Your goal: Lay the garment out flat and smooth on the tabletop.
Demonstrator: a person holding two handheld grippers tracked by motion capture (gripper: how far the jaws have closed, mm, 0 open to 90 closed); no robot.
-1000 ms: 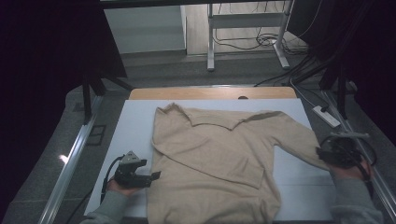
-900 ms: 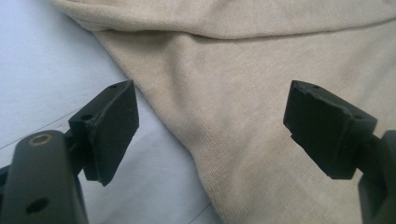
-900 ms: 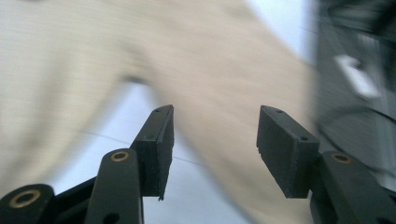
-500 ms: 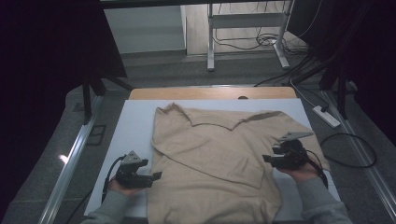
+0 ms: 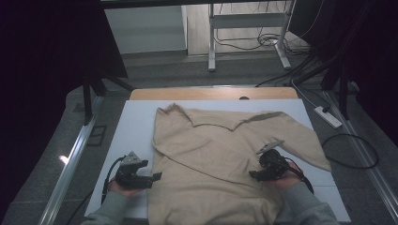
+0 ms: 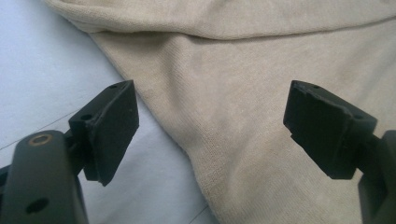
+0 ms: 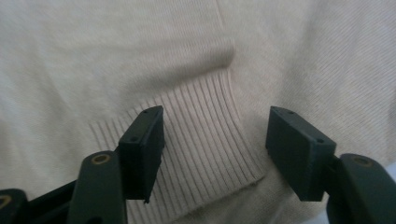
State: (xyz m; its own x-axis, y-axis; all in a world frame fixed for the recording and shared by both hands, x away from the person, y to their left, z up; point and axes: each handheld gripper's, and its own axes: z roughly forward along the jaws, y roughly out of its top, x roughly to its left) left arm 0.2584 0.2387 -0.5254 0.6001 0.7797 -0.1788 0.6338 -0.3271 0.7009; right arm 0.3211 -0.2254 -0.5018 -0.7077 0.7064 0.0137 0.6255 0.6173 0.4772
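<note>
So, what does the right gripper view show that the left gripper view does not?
Right gripper view: the ribbed cuff of a folded sleeve lies on the sweater's body, between the open right tongs, which have just been opening and grip nothing.

Left gripper view: the sweater's side edge runs diagonally over the pale table surface, with the open left tongs straddling it.

Both: the beige knit sweater and two black jaws standing apart.

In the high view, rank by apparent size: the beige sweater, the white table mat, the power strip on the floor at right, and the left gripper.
1. white table mat
2. beige sweater
3. left gripper
4. power strip, though it lies farther from the camera, so its last place is unsure.
</note>
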